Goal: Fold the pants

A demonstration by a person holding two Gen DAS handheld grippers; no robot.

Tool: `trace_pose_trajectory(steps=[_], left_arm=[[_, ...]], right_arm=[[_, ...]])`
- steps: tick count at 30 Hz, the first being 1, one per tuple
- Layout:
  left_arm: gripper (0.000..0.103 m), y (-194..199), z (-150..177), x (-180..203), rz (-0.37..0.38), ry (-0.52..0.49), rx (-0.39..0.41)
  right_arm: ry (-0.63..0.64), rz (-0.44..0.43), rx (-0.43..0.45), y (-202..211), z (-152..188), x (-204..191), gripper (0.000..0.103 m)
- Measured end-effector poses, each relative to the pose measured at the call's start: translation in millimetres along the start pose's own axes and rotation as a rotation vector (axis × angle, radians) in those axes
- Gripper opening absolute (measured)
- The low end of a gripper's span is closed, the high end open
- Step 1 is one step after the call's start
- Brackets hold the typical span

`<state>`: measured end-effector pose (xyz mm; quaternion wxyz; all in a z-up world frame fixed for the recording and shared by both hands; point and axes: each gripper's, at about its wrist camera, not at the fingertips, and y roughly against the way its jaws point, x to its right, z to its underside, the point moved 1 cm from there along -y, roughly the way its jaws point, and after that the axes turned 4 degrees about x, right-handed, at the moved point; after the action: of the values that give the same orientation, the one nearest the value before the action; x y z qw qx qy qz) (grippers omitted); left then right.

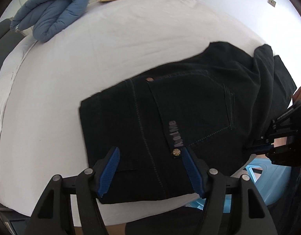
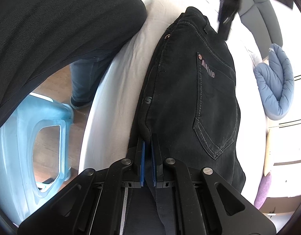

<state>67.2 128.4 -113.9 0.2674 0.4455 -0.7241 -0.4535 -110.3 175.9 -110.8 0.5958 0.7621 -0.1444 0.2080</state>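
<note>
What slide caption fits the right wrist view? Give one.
Right gripper shut on black pants lying on white bed.

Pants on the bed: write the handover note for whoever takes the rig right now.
Left gripper: open, over the near edge of the pants, pads off the cloth.
Right gripper: shut on an edge of the pants at their other end.
Pants: black, on the white bed, lying folded in layers with a back pocket facing up.
Done: at least one fold, by the look of the layers.
Left: probably release the right grip, then fold again or smooth flat; I cannot tell how many folds remain.
</note>
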Motion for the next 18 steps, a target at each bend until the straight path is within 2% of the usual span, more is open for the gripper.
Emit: trace_pose_trajectory(steps=[2,3,5,7,9,11,13,15,16,17,18], left_arm=[[0.071,-35.9,10.9,4.1,-0.025,-0.026,-0.095],[0.076,-41.8,14.1,2.5,-0.027,-0.019,-0.08],[0.076,-41.8,12.8,-5.9,0.0,0.031,-0.073],[0.074,-35.1,6.7,-1.7,-0.051,-0.002,-0.091],[0.067,-18.4,-6.2,11.1,-0.082,-0.029,-0.046],[0.068,3.5,-23.9,26.9,-0.044,-0.019,0.056],[0.07,4.8,-36.0,40.9,0.011,0.0,0.084],[0.07,-13.0,-41.0,54.8,0.039,-0.014,0.059],[0.07,-34.5,-41.5,63.3,0.049,-0.019,0.011],[0.07,-58.4,-35.4,67.3,0.07,-0.013,-0.075],[0.073,-71.2,-28.4,66.3,0.052,-0.017,-0.096]], right_arm=[[-0.008,0.005,0.0,0.6,0.1,-0.1,0.006],[-0.01,0.009,0.001,1.1,0.1,-0.5,0.005],[-0.016,0.019,-0.001,1.1,-0.2,-1.3,0.005],[-0.037,0.036,-0.003,1.3,-1.0,-1.6,0.005],[-0.084,0.054,0.001,1.5,-0.6,-0.5,0.006],[-0.161,0.073,0.015,4.6,0.6,0.3,0.006],[-0.254,0.081,0.034,11.7,4.1,3.5,0.006],[-0.372,0.09,0.052,25.1,12.3,8.1,0.008],[-0.433,0.092,0.062,32.8,18.9,10.9,0.008],[-0.506,0.086,0.073,41.0,26.8,15.0,0.008],[-0.637,0.066,0.093,53.0,42.6,23.5,0.008]])
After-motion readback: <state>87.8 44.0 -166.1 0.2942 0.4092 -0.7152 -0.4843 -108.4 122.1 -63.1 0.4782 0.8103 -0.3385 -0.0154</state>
